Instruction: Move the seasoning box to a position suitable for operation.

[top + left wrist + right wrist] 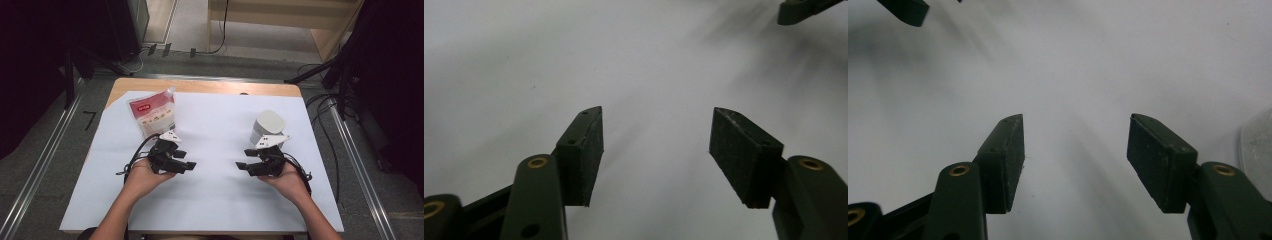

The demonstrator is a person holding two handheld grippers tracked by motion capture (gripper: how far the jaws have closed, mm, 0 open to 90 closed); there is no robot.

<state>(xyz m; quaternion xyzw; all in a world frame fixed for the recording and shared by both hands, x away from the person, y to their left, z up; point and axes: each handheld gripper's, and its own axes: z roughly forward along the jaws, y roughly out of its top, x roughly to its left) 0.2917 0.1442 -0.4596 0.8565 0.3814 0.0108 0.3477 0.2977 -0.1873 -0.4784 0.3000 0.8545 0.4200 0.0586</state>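
We see 2 black grippers, left gripper (pixel 187 165) and right gripper (pixel 241 166), brass rivets on dark jaws, red-and-white printed pouch (pixel 152 113), pale grey cup (pixel 266 127), white sheet (pixel 215 195) over a tan wooden table (pixel 200 86)

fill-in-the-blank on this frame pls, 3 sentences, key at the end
1. The red and white pouch lies just beyond the ____ gripper.
2. The jaws of the right gripper stand ____, with nothing between them.
3. The white sheet covers most of the wooden ____.

Missing words: left; open; table
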